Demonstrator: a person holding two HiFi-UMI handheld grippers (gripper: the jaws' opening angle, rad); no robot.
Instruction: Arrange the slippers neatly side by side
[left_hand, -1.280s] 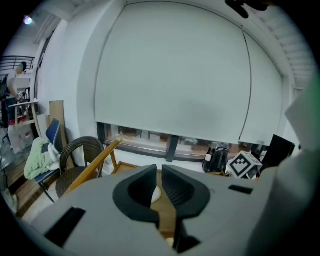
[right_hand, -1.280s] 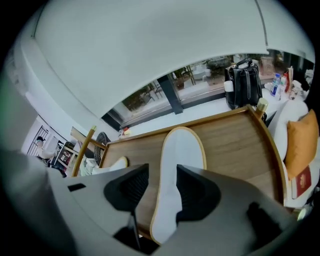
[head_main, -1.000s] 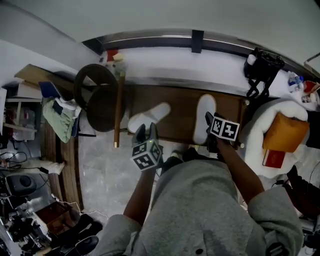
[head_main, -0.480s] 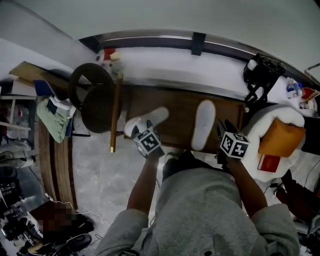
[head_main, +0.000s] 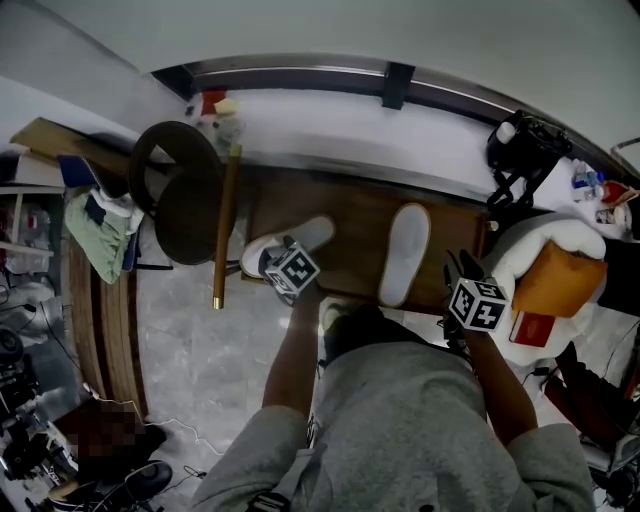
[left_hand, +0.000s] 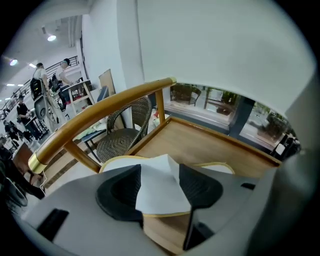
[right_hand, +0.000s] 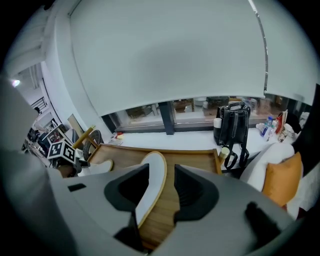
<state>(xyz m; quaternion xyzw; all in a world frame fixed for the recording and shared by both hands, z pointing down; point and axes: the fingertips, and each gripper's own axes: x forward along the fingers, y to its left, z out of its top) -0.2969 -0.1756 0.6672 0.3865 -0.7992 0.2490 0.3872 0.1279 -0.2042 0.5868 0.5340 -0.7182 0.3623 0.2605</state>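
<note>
The left tool (left_hand: 160, 169), its jaws just opened wide, straddles the left slipper (head_main: 312, 232) near the surface's (head_main: 355, 215) left edge. The right tool (right_hand: 161, 171), open and empty, is beside the right slipper (head_main: 405, 255).

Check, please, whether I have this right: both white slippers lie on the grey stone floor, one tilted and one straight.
Not quite: the tilted slipper and the straight slipper both lie on the wooden platform, not on the stone floor; the head view shows it.

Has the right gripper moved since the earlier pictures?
Yes. The right gripper has drawn back from the right slipper, toward the near edge of the platform.
</note>
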